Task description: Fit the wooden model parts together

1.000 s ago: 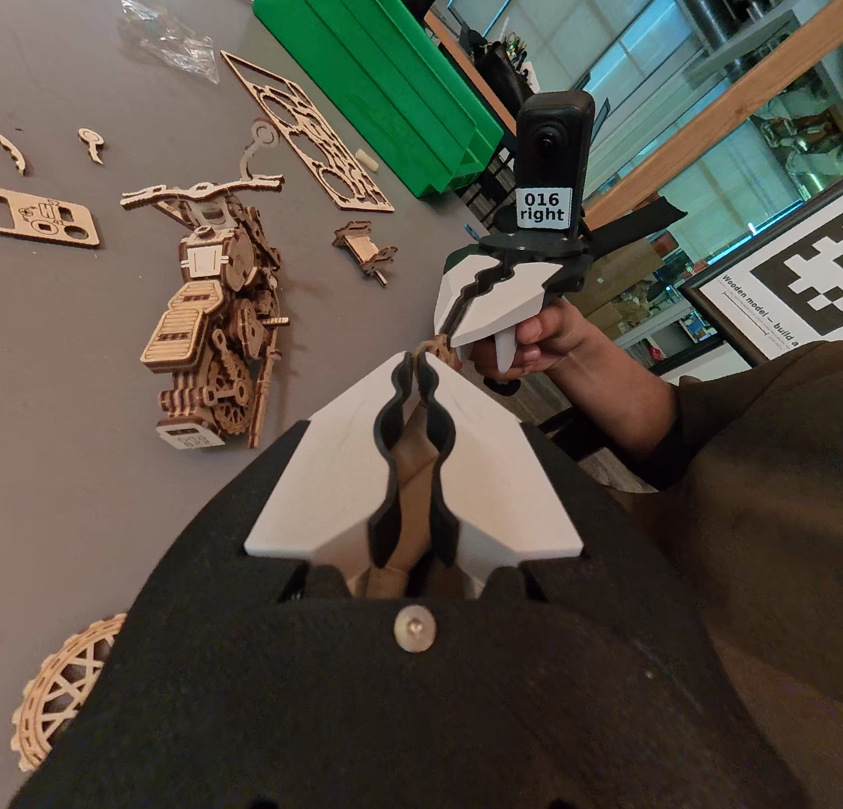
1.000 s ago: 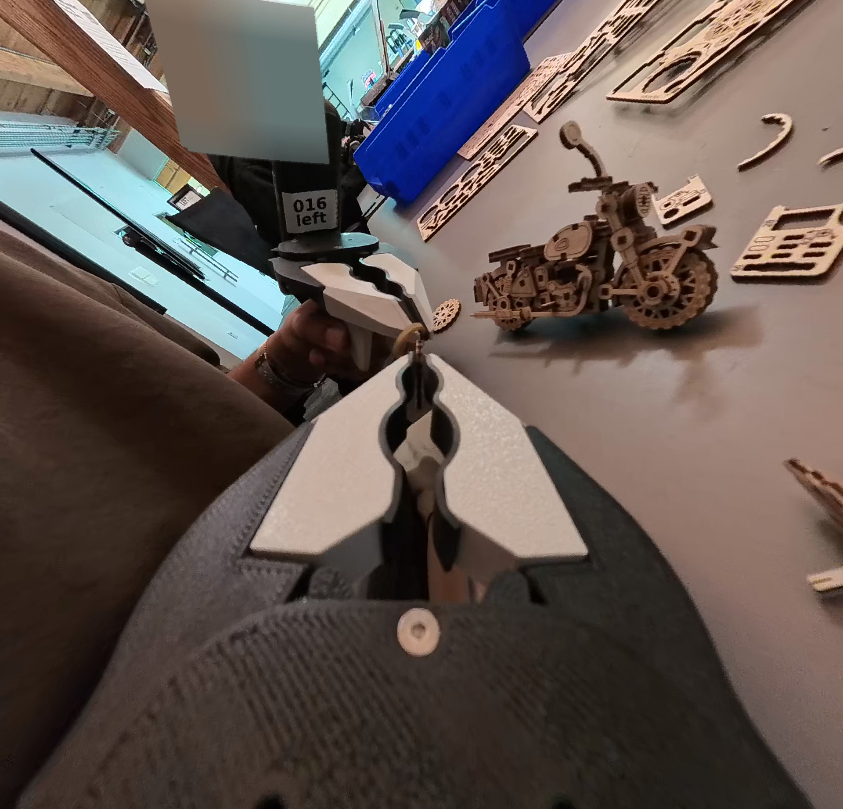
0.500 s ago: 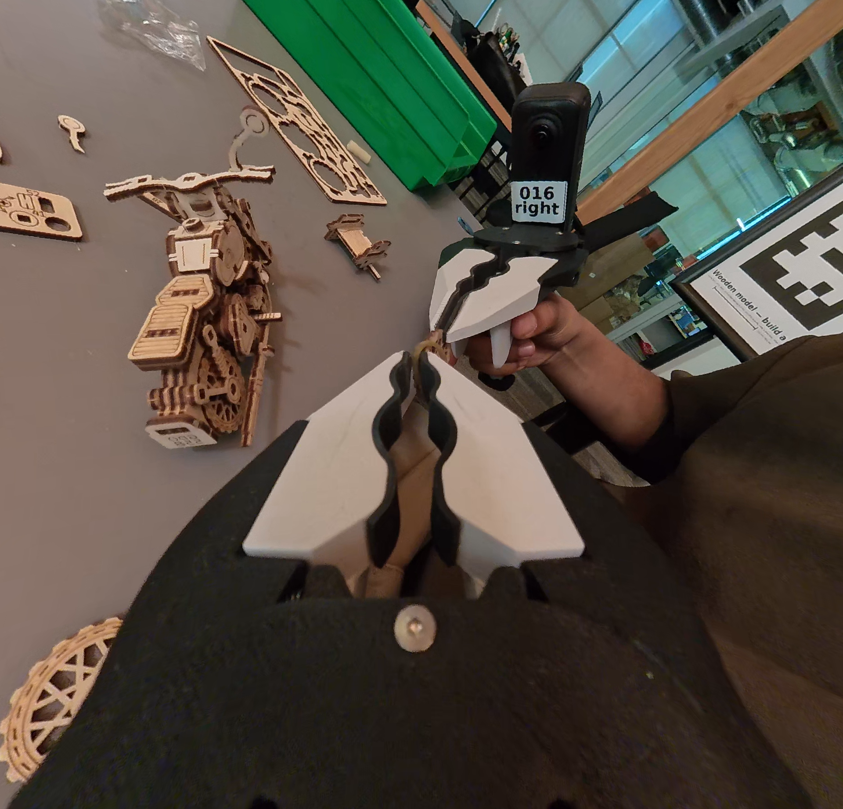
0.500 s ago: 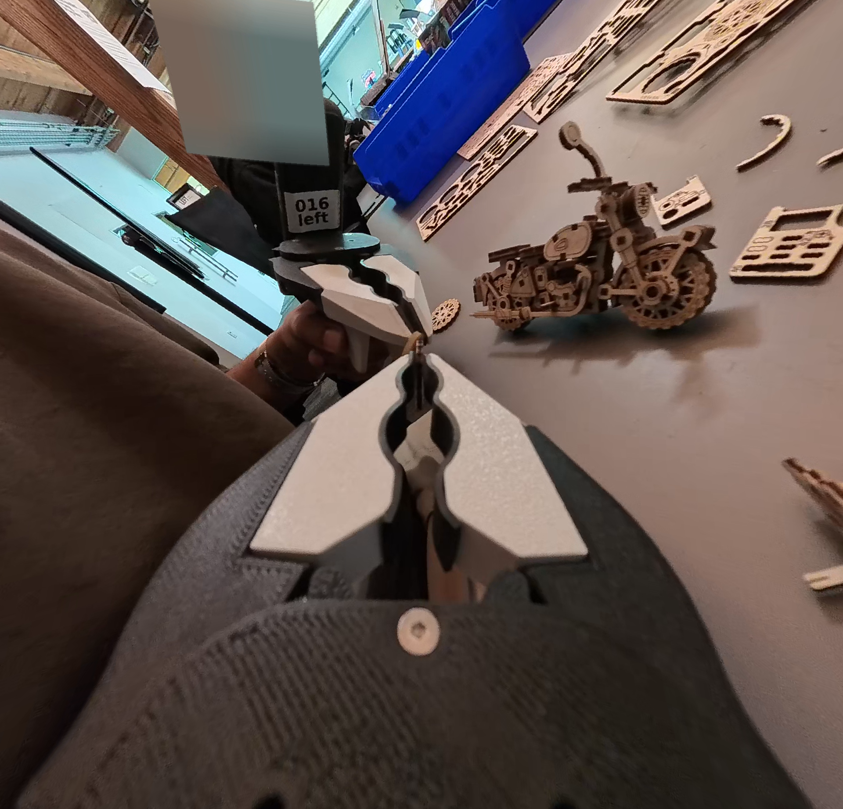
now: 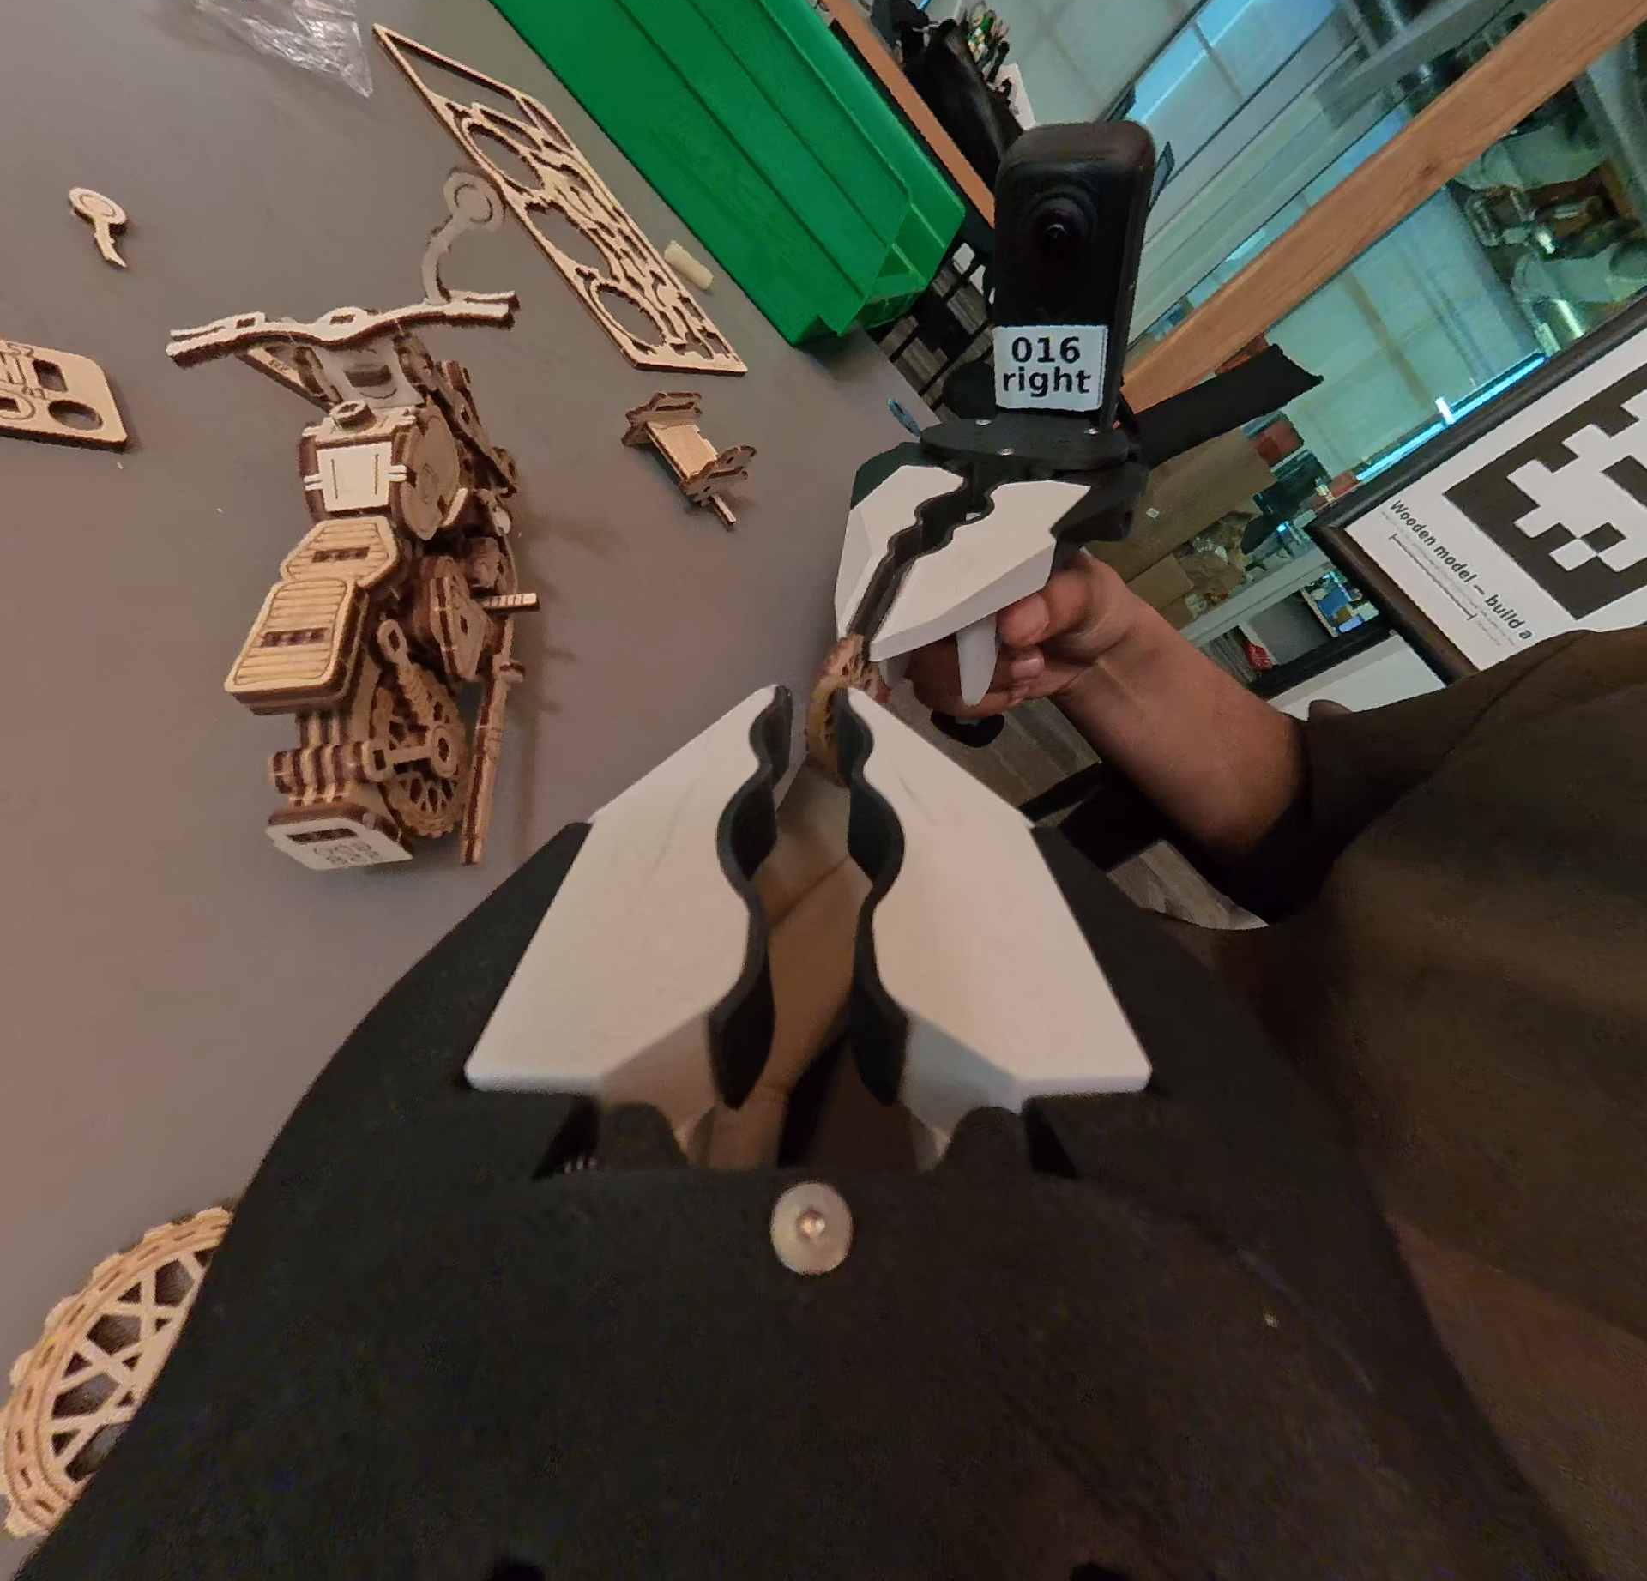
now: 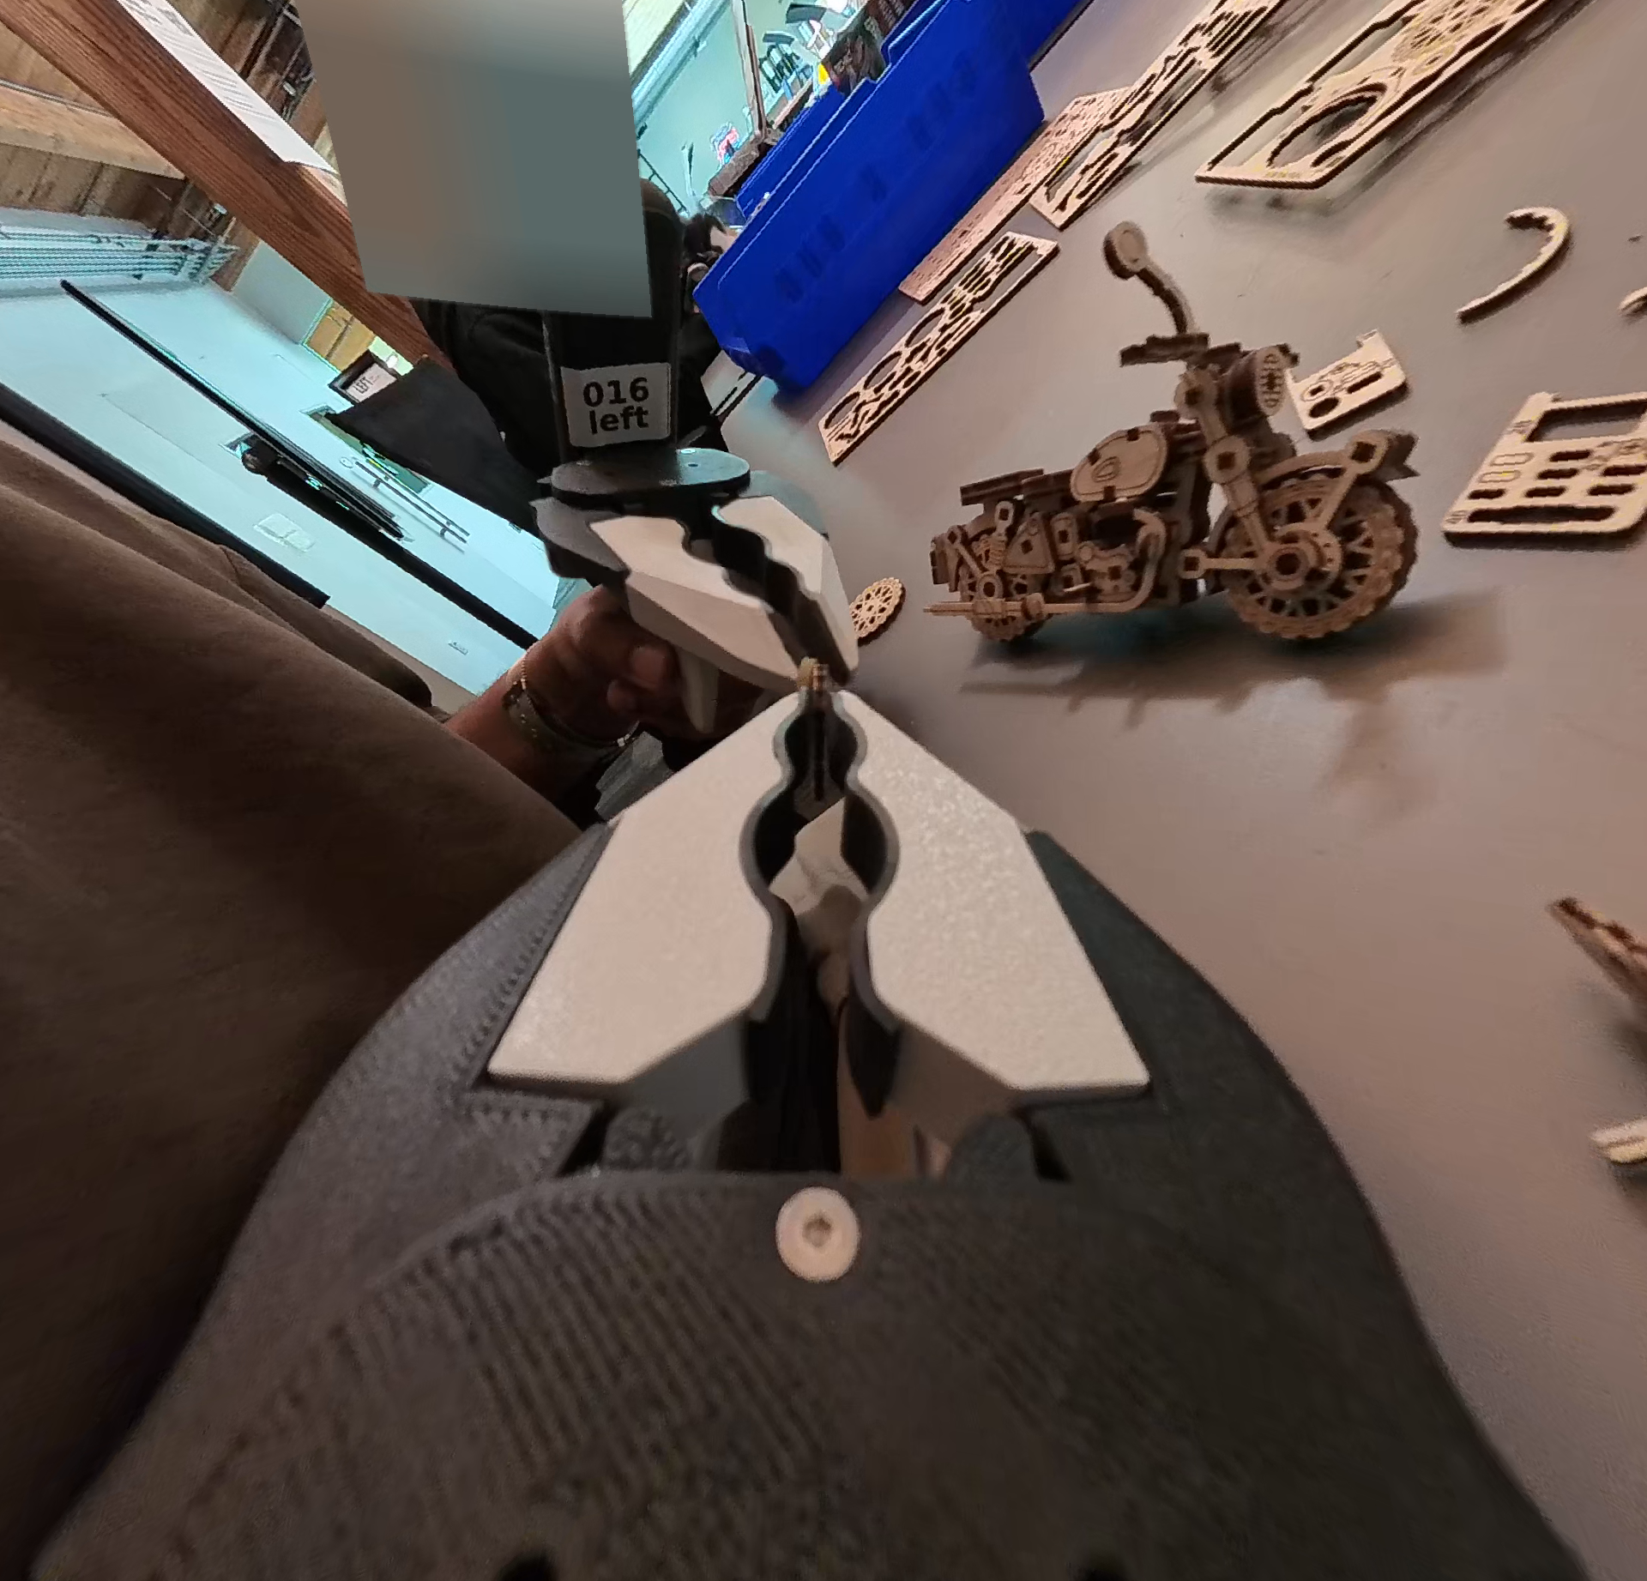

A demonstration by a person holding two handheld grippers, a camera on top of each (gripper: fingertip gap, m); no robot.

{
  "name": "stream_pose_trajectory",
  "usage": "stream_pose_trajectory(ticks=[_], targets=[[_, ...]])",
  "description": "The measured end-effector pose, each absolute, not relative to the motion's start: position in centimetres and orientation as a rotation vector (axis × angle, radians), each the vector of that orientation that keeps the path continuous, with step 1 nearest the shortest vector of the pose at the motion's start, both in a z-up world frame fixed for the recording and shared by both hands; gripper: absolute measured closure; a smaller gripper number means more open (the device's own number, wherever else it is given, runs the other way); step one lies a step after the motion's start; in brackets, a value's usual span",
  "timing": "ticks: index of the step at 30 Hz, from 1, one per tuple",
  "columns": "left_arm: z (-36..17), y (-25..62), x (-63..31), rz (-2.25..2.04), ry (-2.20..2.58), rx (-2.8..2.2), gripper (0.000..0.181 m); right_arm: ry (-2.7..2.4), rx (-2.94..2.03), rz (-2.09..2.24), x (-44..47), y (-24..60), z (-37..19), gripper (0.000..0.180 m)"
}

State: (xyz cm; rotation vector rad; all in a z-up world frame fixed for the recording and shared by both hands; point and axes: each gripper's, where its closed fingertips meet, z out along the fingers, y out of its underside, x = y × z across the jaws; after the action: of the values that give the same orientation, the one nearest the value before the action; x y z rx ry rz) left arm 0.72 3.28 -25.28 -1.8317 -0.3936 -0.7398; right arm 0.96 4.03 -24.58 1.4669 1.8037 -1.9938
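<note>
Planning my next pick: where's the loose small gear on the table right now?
In the right wrist view, the small gear lies flat on the grey table, between the left gripper and the motorcycle model's rear end.

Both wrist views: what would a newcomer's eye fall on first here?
The two hand-held grippers meet tip to tip in mid-air: the left hand-held gripper and the right hand-held gripper both pinch a small wooden gear. Behind them a nearly finished wooden motorcycle stands upright on the grey table.
</note>
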Motion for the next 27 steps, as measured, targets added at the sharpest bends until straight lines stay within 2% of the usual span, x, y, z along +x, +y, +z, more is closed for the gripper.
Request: stream_pose_trajectory(ticks=[27], targets=[[-24.3,2.9,2.5,-0.944,-0.358,-1.776,0.178,1.675,1.357,-2.015,1.7,3.4,-23.6,0.178]])
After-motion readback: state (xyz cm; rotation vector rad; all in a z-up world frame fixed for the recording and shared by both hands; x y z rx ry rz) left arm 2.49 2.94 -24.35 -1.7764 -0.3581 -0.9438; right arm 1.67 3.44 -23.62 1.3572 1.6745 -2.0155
